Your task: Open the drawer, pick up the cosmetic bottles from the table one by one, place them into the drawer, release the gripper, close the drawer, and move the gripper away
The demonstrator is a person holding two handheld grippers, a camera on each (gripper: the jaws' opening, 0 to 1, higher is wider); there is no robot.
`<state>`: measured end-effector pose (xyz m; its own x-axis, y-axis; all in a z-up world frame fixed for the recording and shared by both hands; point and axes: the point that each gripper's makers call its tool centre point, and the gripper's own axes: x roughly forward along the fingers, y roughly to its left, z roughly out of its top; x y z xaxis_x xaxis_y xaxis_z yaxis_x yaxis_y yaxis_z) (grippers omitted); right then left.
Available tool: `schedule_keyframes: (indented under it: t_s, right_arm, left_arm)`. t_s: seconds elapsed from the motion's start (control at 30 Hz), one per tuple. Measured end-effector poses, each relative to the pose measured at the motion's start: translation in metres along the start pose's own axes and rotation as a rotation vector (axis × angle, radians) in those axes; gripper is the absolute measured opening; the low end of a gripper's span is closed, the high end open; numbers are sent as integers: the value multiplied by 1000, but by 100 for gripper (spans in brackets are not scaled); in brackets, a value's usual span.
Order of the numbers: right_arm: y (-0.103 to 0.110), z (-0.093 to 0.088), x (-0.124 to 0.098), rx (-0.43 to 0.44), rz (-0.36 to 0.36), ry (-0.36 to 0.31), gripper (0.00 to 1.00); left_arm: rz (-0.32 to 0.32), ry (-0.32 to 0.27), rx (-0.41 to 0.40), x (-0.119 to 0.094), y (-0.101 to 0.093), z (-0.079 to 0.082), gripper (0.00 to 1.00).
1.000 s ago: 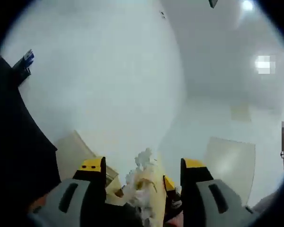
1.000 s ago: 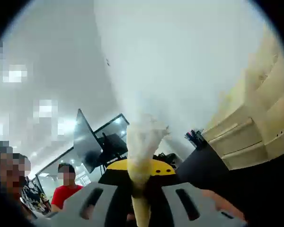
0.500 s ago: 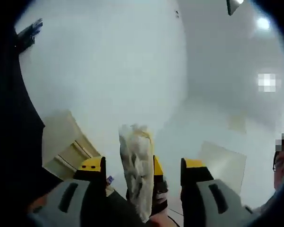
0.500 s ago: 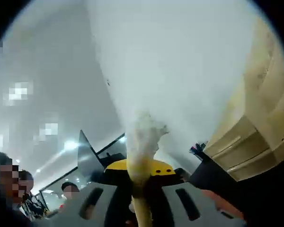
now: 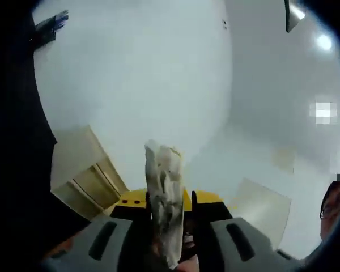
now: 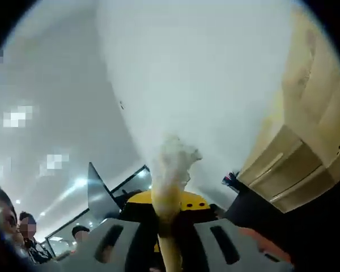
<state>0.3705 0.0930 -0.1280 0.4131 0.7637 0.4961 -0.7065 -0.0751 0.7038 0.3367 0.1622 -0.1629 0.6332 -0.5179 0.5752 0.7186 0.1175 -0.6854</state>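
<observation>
Crumpled whitish wad [image 5: 165,198] pinched between closed left claw [image 5: 168,199] jaws.

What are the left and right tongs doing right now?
Left tongs: shut on a crumpled white wad.
Right tongs: shut on a crumpled white and yellow wad.

Both views tilt up: open air ahead toward white wall [image 5: 136,85] and ceiling [image 6: 45,68], free to pass. Left tongs [image 5: 169,198] jaws pinch a crumpled white wad [image 5: 165,198], blocking the gap. Right tongs [image 6: 169,204] likewise pinch a wad [image 6: 171,170]. Wooden drawer cabinet [image 6: 306,164] stands beside on the right; people [image 6: 22,238] crowd lower left.
</observation>
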Motion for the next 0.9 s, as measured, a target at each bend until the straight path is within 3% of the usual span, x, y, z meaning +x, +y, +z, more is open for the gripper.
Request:
schedule_keyframes:
  t_s: [0.27, 0.4, 0.57, 0.7, 0.9]
  right_arm:
    - [5, -8, -9, 8, -15, -3, 9]
    - [11, -11, -17, -7, -6, -6, 10]
    - [28, -11, -27, -43, 64, -12, 14]
    - [50, -10, -34, -95, 134, -4, 14]
    - [86, -10, -46, -216, 232, 55, 27]
  left_arm:
    - [34, 34, 9, 1, 4, -8, 19]
    - [23, 56, 35, 3, -5, -12, 16]
    - [-37, 63, 136, 7, -33, -10, 12]
    - [-55, 80, 164, 16, -54, -9, 11]
    - [-71, 162, 291, 36, -98, -9, 10]
